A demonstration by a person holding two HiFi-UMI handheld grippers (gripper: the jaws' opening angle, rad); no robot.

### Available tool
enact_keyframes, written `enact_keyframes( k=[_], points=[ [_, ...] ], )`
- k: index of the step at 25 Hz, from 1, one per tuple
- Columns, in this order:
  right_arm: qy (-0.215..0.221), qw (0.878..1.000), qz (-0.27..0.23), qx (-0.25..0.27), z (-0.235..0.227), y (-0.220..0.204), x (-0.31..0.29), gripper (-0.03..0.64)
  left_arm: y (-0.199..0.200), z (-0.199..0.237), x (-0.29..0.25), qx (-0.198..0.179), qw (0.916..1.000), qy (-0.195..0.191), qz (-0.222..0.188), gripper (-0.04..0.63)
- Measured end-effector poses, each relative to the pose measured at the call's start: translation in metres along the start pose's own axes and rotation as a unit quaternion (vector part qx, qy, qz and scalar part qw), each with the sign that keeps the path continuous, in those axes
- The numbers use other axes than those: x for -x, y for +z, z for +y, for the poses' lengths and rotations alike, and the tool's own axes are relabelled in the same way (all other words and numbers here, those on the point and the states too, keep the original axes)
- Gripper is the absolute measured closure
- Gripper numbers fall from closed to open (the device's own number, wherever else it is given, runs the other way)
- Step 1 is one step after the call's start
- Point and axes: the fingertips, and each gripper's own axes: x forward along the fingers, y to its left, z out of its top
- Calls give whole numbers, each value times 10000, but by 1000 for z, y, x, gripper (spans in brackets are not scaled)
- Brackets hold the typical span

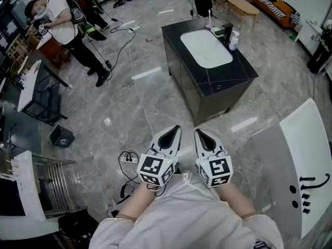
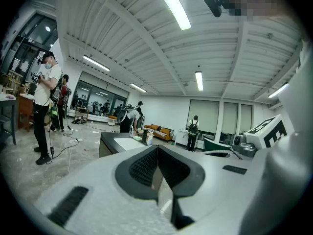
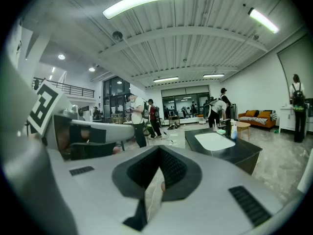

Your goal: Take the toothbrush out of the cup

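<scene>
A black counter (image 1: 228, 79) with a white sink basin (image 1: 206, 47) stands on the floor well ahead of me. At its far end a thin white toothbrush (image 1: 209, 18) sticks up beside a dark cup (image 1: 227, 29) and a small white bottle (image 1: 233, 40); it is too small to tell what it stands in. My left gripper (image 1: 173, 130) and right gripper (image 1: 200, 133) are side by side close to my body, pointing toward the counter, far short of it. Both are shut with nothing between the pads (image 2: 146, 166) (image 3: 168, 168). The counter (image 3: 222, 148) also shows in both gripper views.
Cables and a power strip (image 1: 128, 158) lie on the grey floor just ahead on the left. A white table (image 1: 303, 154) stands at the right, metal shelving (image 1: 31, 185) at the left. A person (image 1: 65, 27) stands at the far left; a bench and sofa (image 1: 270, 1) are beyond the counter.
</scene>
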Motion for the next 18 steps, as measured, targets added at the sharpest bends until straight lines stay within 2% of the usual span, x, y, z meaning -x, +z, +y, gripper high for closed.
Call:
enact_keyframes(
  k=[8,14,18],
  points=[
    [-113,9999,-42,-70,-5,-1,1,591,-2,-1,-3,-34,10000,-31,41,577],
    [-183,9987,8,-468,-11,-7,-1,591,-3,-1,-6,-63,9999,-60,116,577],
    [-204,9985,43,-509,-15,-9,-5,591,-5,1,-7,-33,9998,-46,183,577]
  ],
)
